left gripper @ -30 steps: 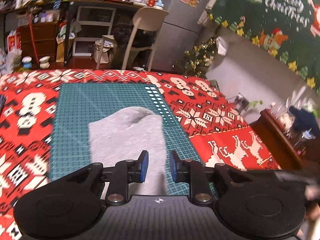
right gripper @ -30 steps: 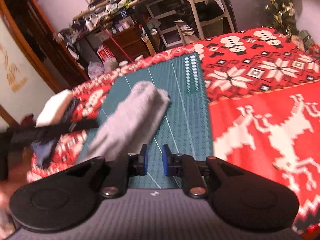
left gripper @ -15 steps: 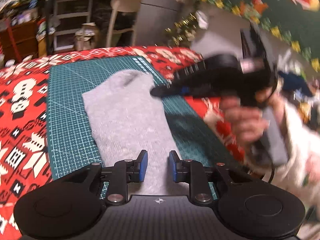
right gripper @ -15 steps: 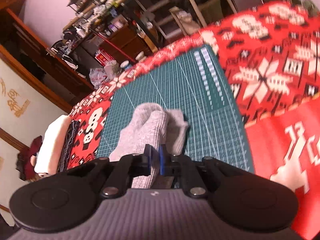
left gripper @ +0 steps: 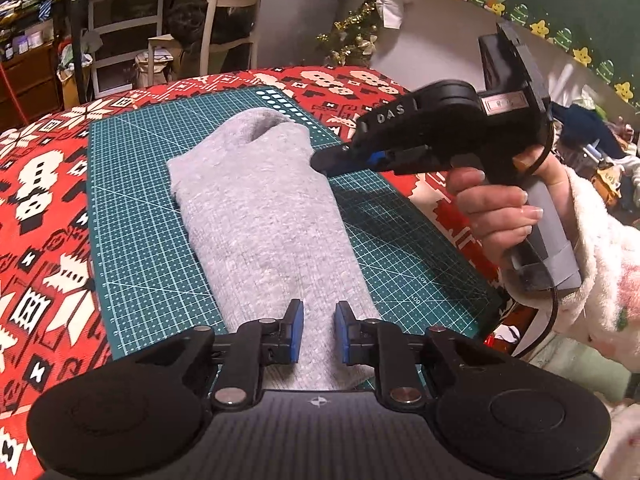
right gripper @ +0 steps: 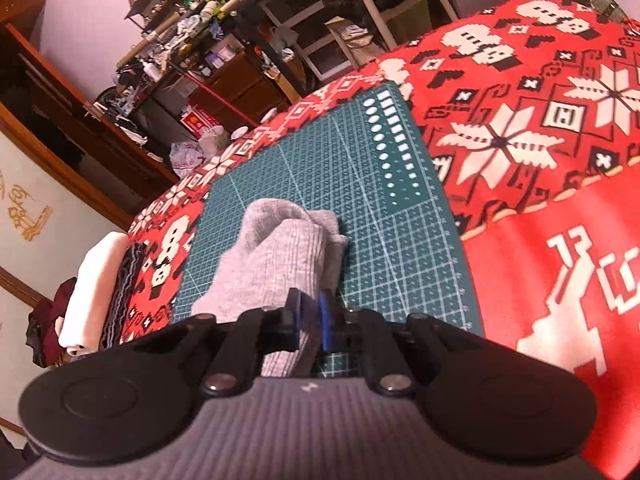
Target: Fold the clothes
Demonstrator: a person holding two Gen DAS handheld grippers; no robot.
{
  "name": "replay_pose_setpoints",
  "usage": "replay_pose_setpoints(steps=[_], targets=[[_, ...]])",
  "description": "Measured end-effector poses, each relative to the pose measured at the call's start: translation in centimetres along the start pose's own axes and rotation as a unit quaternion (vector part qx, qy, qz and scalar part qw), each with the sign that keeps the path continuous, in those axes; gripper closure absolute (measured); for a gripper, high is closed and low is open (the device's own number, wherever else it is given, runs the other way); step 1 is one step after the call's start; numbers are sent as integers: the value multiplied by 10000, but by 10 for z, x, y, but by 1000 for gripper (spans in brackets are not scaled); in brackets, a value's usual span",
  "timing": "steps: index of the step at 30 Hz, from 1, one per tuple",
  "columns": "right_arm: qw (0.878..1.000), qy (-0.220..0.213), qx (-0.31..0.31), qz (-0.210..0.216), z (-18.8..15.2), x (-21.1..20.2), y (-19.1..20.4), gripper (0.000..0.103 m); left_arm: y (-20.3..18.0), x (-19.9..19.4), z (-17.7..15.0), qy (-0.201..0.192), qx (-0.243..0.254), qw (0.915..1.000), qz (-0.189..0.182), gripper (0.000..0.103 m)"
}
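Grey garment [left gripper: 264,220], a knit piece already narrowed into a long strip, lies on the green cutting mat [left gripper: 132,208] centre-frame in the left wrist view, running from the bottom middle up toward the upper centre; mat sits on a red patterned blanket [left gripper: 44,184]. Left gripper [left gripper: 318,334] at bottom centre hangs over the near end of the strip, tongs narrowly spread w/ cloth seen in the gap under them; pads don't look pressed on anything, so not gripping yet, though whether the tips touch the fabric I can't tell. Right gripper [left gripper: 320,161] comes in from the right of that frame, held by a hand [left gripper: 492,208] in a fluffy white sleeve [left gripper: 600,264], tips at the strip's right edge near the far end. In the right wrist view the right gripper [right gripper: 310,314] has its tongs close together at bottom centre; they've just been opening a bit, and grey cloth [right gripper: 276,256] looks to sit between the blue pads, but whether it's actually pinched or just lying there I can't tell. Step in hand, as I read it: getting hold of the strip for the next fold. Next move prob needs both tongs to bite firmly on the cloth, then bring one end over the other w/o dragging the strip off the mat.
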State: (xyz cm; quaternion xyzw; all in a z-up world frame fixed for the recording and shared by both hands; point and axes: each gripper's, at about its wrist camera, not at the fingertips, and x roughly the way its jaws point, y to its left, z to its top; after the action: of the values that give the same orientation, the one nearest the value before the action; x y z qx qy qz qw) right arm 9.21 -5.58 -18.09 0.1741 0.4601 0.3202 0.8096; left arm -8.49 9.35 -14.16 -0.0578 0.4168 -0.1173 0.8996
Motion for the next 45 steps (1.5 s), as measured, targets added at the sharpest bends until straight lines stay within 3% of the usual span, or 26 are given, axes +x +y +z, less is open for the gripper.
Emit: replay_pose_setpoints(steps=[10, 13, 20, 22, 27, 34, 40, 45], targets=[[9965, 380, -479, 576, -55, -58, 26, 86, 15, -38, -10, -343, -483, 9982, -47, 84], [9917, 521, -914, 739, -79, -65, 44, 95, 13, -31, -16, -251, -425, 9988, 15, 94], [9841, 987, -1429, 377, -114, -45, 63, 101, 10, -15, -34, 84, -205, 9993, 306, 95], [9836, 951, -1488, 364, -120, -48, 61, 103, 12, -14, -39, 145, -222, 9989, 381, 95], [9810, 924, -1668, 364, -118, -63, 66, 99, 12, -34, -36, -124, -279, 9992, 242, 97], [9845, 339, -1704, 218, -79, -64, 83, 97, 13, -28, 1, -553, -406, 9975, 185, 97], [9849, 373, -1691, -52, -67, -28, 83, 98, 18, 13, 8, -205, -448, 9981, 357, 97], [9859, 500, -1597, -63, -76, -25, 64, 102, 17, 5, 0, -274, -444, 9979, 382, 96]])
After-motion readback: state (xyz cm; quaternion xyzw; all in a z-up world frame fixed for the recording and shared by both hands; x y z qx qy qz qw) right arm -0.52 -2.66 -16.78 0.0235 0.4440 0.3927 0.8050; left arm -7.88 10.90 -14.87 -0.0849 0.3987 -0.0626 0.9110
